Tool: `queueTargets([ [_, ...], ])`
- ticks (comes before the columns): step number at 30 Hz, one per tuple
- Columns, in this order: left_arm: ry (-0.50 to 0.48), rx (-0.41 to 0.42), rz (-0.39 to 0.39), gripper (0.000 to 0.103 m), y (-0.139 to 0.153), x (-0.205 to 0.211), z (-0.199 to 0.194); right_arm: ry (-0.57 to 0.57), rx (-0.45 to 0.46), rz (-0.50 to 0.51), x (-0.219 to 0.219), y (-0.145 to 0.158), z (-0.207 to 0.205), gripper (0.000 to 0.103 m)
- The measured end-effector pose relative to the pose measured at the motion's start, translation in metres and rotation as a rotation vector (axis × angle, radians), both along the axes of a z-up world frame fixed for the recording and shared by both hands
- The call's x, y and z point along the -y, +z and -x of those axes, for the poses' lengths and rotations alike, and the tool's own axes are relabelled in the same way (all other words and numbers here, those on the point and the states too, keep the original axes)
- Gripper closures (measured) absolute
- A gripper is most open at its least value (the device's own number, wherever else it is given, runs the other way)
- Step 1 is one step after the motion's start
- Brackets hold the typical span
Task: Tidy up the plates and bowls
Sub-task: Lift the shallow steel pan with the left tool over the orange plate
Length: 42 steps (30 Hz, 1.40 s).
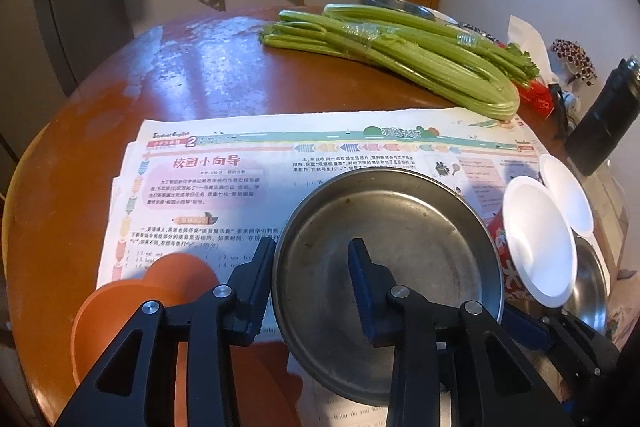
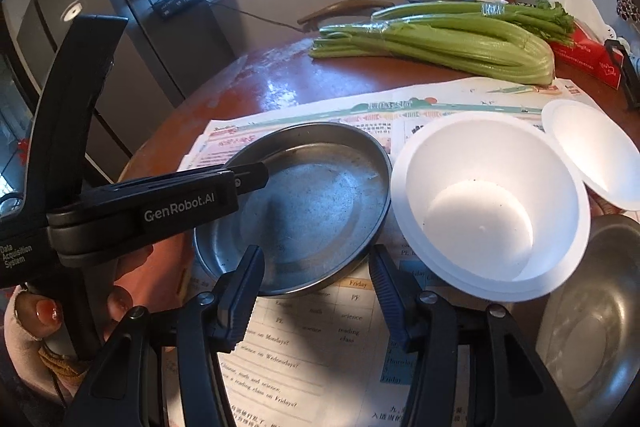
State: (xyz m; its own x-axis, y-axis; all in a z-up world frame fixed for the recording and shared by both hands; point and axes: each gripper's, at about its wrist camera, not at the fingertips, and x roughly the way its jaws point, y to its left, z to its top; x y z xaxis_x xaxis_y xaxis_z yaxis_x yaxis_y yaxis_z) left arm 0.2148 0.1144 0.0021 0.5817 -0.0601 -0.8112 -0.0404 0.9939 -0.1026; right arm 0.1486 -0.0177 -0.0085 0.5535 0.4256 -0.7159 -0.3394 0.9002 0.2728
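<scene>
Your left gripper (image 1: 312, 263) is clamped on the near-left rim of the round, shallow stainless-steel plate (image 1: 400, 227): one finger sits outside the wall, the other inside on the plate's floor. That straddle is what gives you a hold on a thin upright edge. From the right wrist view the same gripper (image 2: 256, 173) reaches in from the left and bites the rim, and the plate (image 2: 312, 199) looks slightly tipped, so I judge it is carried rather than resting flat.

Your right gripper (image 2: 316, 273) hangs just near of that plate with its jaws nearly together and nothing between them, apparently waiting its turn.

Just right of the plate stands a white foam bowl (image 2: 488, 203), upright, with a second white foam bowl (image 2: 592, 151) behind it to the far right. A round stainless-steel bowl (image 2: 600, 311) sits at the near right edge, and an orange plastic bowl (image 1: 132, 303) lies near left of the plate.

All of this rests on printed school worksheets (image 1: 208, 183) covering the round reddish-brown wooden table (image 1: 192, 67), likely to protect it. A taped bunch of green celery (image 1: 400, 47) lies well apart on the far side.
</scene>
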Motion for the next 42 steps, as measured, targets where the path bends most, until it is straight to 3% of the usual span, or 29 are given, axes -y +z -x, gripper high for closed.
queueTargets([
  [17, 0.06, 0.094, 0.015, 0.062, 0.043, -0.001, 0.06, 0.074, 0.036, -0.037, 0.004, 0.029, 0.038, 0.048],
  [42, 0.09, 0.17, 0.007, 0.057, 0.081, 0.001, 0.103, 0.113, 0.165, -0.04, 0.006, 0.074, 0.077, 0.048],
])
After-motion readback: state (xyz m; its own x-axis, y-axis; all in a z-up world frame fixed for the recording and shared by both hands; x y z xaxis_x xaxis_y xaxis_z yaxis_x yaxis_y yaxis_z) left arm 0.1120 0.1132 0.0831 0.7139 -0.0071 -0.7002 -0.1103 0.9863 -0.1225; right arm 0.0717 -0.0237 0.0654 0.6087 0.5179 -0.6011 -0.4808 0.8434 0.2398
